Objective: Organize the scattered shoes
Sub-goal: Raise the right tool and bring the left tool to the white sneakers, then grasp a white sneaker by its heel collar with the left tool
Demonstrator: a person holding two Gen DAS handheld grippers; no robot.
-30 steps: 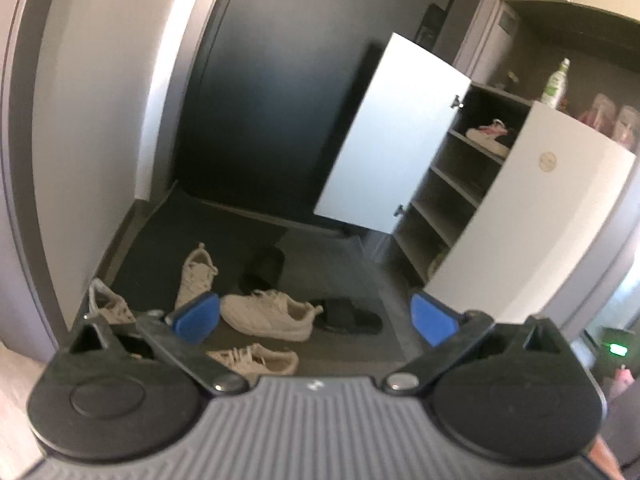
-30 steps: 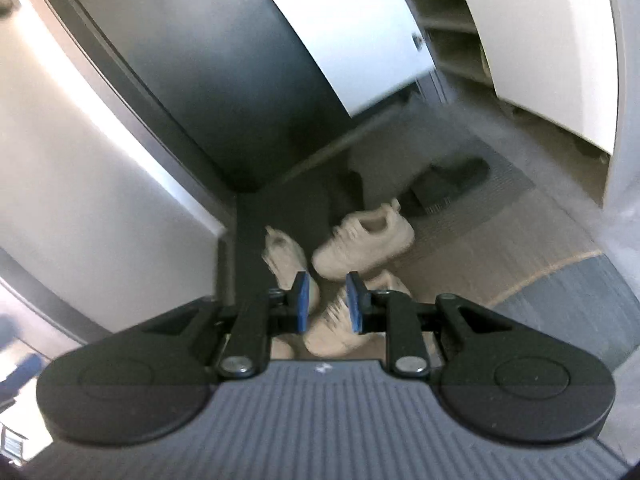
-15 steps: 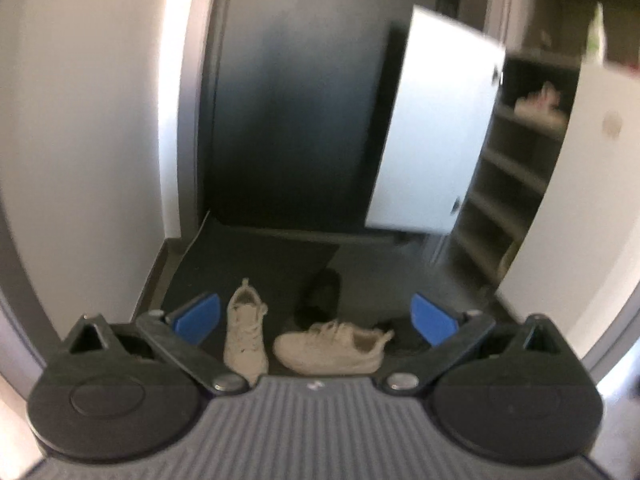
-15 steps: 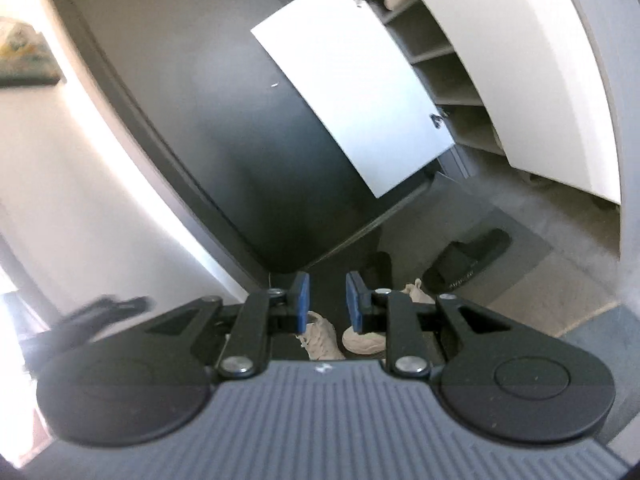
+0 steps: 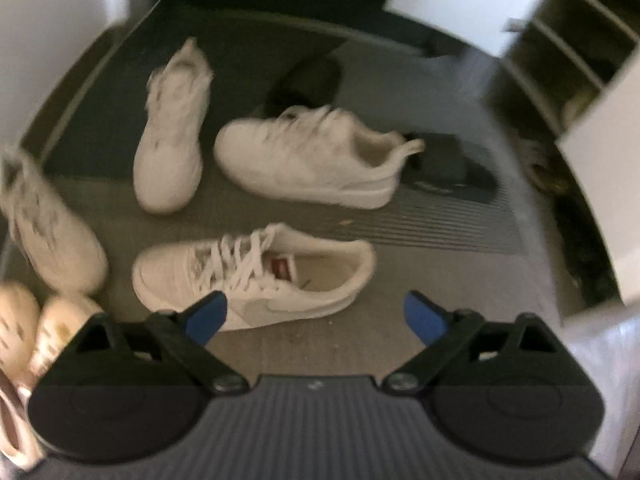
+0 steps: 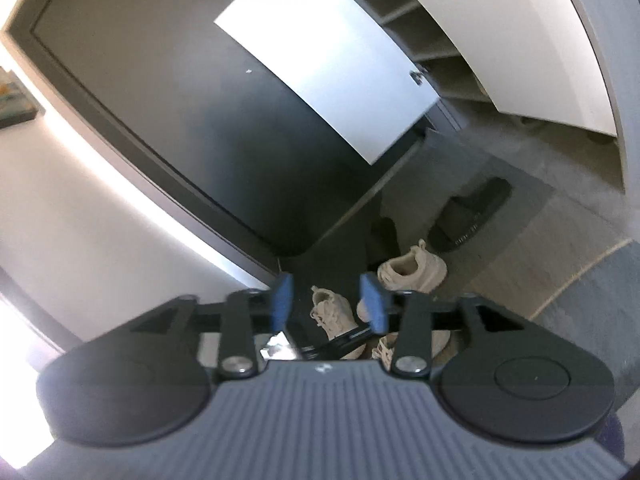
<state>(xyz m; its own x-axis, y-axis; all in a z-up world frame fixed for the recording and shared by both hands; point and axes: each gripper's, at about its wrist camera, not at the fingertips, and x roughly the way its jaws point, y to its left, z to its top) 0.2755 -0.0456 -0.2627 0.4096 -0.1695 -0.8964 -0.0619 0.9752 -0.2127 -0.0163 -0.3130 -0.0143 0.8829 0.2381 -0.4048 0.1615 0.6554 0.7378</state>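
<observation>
Entry floor, matte grey with a ribbed grey doormat (image 5: 452,224) laid across it. Four white lace-up sneakers lie scattered, none paired. Nearest: a low white leather sneaker with a grey side swoosh and red tongue label (image 5: 256,276), on its sole, toe to the left, laces loose and tangled. Beyond it a second white leather sneaker (image 5: 308,160), same low shape, toe left, padded pale lining visible at the heel. Left of that, a cream knit-look sneaker (image 5: 172,136) pointing toward the near side, and a matching one (image 5: 48,232) at the far left edge, both blurred. Two black rubber slides: one (image 5: 308,84) behind the second leather sneaker, one (image 5: 452,168) touching its heel on the mat. Open cupboard (image 5: 560,52) at right has bare flat shelves and smooth white doors. Left gripper (image 5: 316,316): black arms, blue pads, jaws spread wide and just eased inward a little, nothing between them; it hangs above the floor just in front of the swoosh sneaker, left pad overlapping its side in view, contact not certain. Right gripper (image 6: 328,300): jaws partly apart, just been opening, nothing gripped; the cream sneakers (image 6: 332,312) show on the floor beyond the gap. Dark matte door (image 6: 180,112) behind.
</observation>
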